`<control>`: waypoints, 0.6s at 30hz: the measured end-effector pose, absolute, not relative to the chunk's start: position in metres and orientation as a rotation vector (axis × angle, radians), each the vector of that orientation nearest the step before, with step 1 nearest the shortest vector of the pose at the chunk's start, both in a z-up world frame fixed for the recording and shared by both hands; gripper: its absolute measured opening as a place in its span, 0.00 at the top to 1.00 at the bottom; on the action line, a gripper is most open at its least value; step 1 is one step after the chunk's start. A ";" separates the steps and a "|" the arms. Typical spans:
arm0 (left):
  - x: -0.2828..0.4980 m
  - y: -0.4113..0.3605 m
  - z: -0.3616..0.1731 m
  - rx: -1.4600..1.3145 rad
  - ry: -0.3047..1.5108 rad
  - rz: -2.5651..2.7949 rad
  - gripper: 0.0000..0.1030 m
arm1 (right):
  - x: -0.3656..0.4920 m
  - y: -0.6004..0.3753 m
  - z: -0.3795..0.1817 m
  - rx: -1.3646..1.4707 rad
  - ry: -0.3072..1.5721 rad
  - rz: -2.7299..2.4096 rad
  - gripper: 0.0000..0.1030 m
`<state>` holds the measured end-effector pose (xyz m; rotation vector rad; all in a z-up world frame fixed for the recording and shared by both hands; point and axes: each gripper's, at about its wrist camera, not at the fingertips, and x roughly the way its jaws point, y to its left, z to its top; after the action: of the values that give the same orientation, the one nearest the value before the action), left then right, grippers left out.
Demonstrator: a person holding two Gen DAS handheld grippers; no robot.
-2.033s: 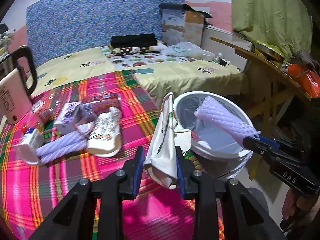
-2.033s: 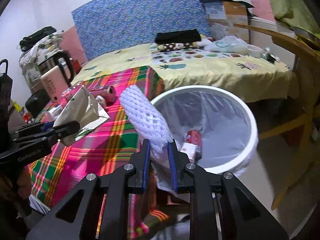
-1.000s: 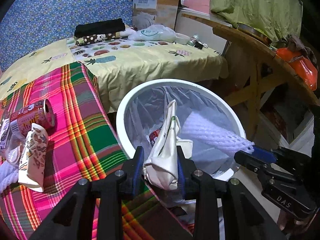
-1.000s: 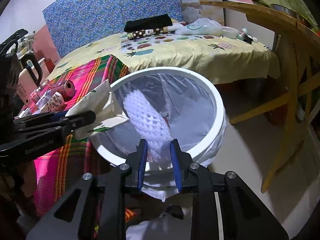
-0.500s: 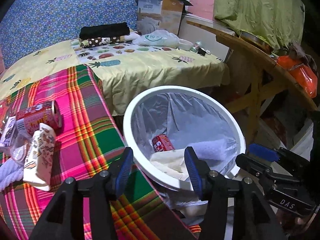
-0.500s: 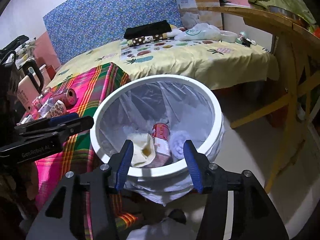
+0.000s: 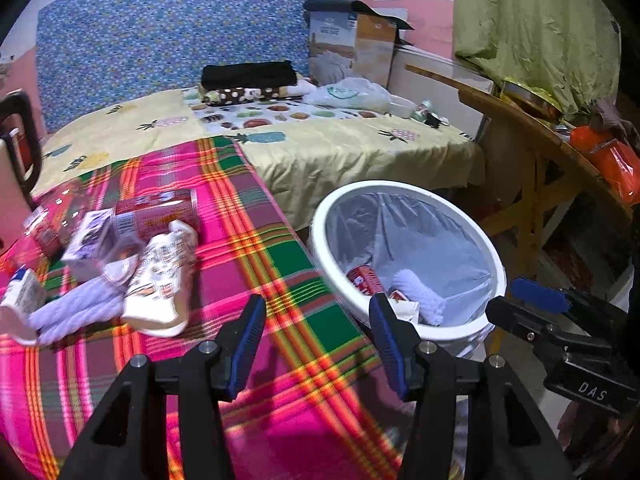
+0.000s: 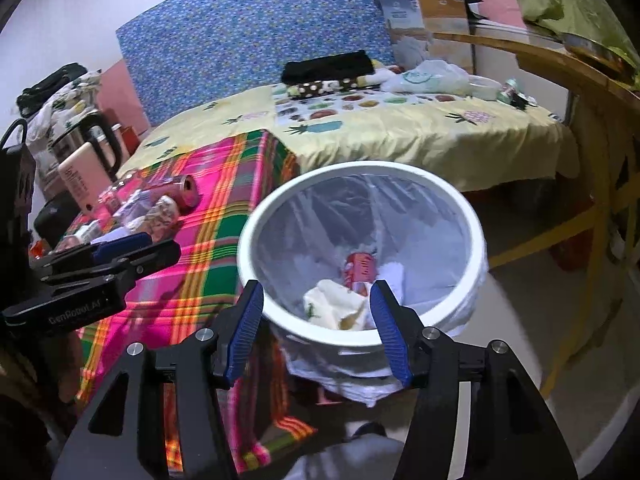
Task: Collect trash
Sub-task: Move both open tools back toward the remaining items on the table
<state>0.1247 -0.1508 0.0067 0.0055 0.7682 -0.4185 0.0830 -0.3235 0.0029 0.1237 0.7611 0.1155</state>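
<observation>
Left gripper (image 7: 318, 344) jaws apart, empty, over plaid cloth (image 7: 256, 256). Right gripper (image 8: 316, 330) jaws apart, empty, at white bin (image 8: 478, 236) rim. Bin holds red can (image 8: 360, 266), foam net (image 7: 416, 292), crumpled paper bag (image 8: 334, 308). Blurred trash pile (image 7: 132, 260), possibly wrappers, on cloth.

We see motion blur over trash pile (image 7: 120, 264) on desk (image 7: 248, 248); labels unreadable. Kettle (image 7: 16, 168) cut by left edge in left wrist view. Inside bin (image 8: 472, 240), red can (image 8: 360, 268) partly hidden behind crumpled bag (image 8: 332, 308); foam net (image 7: 416, 292) half buried.
</observation>
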 end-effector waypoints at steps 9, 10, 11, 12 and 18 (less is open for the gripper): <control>0.106 -0.115 0.008 -0.015 0.746 -0.354 0.46 | 0.076 -0.297 0.007 0.109 0.758 0.193 0.45; 0.104 -0.111 0.007 -0.021 0.744 -0.346 0.46 | 0.076 -0.293 0.006 0.103 0.760 0.202 0.45; 0.102 -0.106 0.007 -0.028 0.742 -0.343 0.46 | 0.076 -0.291 0.006 0.099 0.763 0.206 0.45; 0.101 -0.102 0.007 -0.032 0.742 -0.334 0.46 | 0.077 -0.287 0.005 0.092 0.769 0.212 0.45; 0.093 -0.079 0.002 -0.055 0.740 -0.272 0.46 | 0.073 -0.268 0.004 0.048 0.781 0.249 0.45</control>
<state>0.0926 -0.0790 0.0016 -0.0552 0.7395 -0.2722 0.0728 -0.2684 0.0035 0.0482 0.7814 0.2492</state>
